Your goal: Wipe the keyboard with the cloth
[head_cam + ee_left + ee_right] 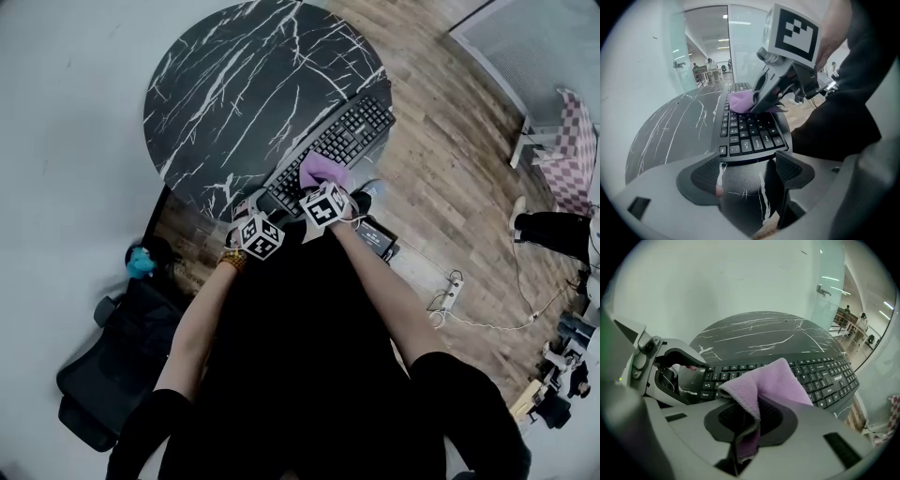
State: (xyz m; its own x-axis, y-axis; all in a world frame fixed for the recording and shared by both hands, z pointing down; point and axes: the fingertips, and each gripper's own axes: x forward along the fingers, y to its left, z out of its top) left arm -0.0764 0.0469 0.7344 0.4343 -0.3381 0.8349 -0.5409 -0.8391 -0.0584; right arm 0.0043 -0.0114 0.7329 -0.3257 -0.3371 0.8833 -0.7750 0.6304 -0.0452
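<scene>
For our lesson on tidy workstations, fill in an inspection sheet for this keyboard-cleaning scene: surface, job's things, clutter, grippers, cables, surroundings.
Surface: round black marble table with white veins.
Job's things: black keyboard lying by the table's edge; purple cloth resting on its keys.
Clutter: nothing seen on the table.
Grippers: right gripper shut on the cloth; left gripper open and empty, low over the table at the keyboard's near end.
Cables: power strip and white cable on the floor.
Surroundings: wood floor; black office chair; glass partition.
</scene>
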